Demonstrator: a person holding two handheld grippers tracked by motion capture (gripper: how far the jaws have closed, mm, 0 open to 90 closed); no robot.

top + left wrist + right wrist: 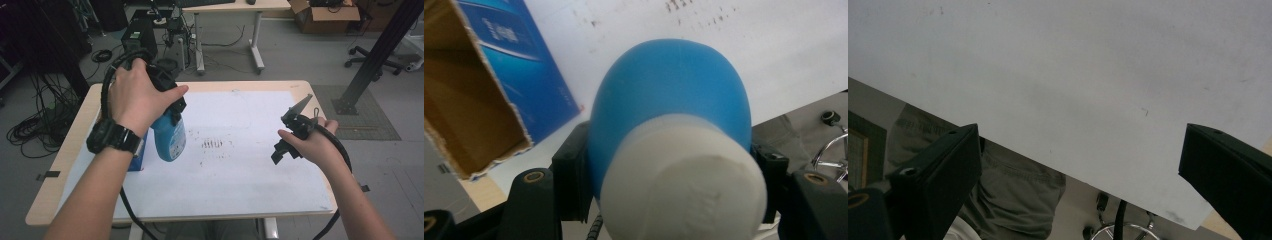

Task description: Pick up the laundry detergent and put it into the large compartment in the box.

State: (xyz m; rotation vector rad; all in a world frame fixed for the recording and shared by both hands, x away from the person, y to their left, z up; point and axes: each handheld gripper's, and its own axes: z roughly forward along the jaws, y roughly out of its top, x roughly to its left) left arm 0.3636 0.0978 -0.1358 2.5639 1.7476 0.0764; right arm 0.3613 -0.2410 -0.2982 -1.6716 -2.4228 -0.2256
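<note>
Hanging above the left part of the table, one blue plastic bottle with a white cap (169, 139) is clamped in the left gripper (172, 111), whose two black jaws press on the bottle's neck from either side just below the cap; in the left gripper view the bottle (669, 95) points away from the camera with its white cap nearest and its rounded blue body beyond. The bottle is off the surface, over the left side of the single white sheet (240, 175) that covers most of the one light wooden table (55, 185). Just to the left of the bottle stands one blue cardboard box (139, 156), partly hidden behind the left forearm; the left gripper view shows this box (519, 65) with its top open and its brown inside bare. One patch of dark scribbled marks (212, 145) lies on the sheet to the right of the bottle, between the two hands. At the right side of the table the right gripper (282, 150) hovers over the sheet, well apart from the bottle, its two jaws spread wide with nothing between them. One black wristwatch (112, 137) sits on the left wrist.
</note>
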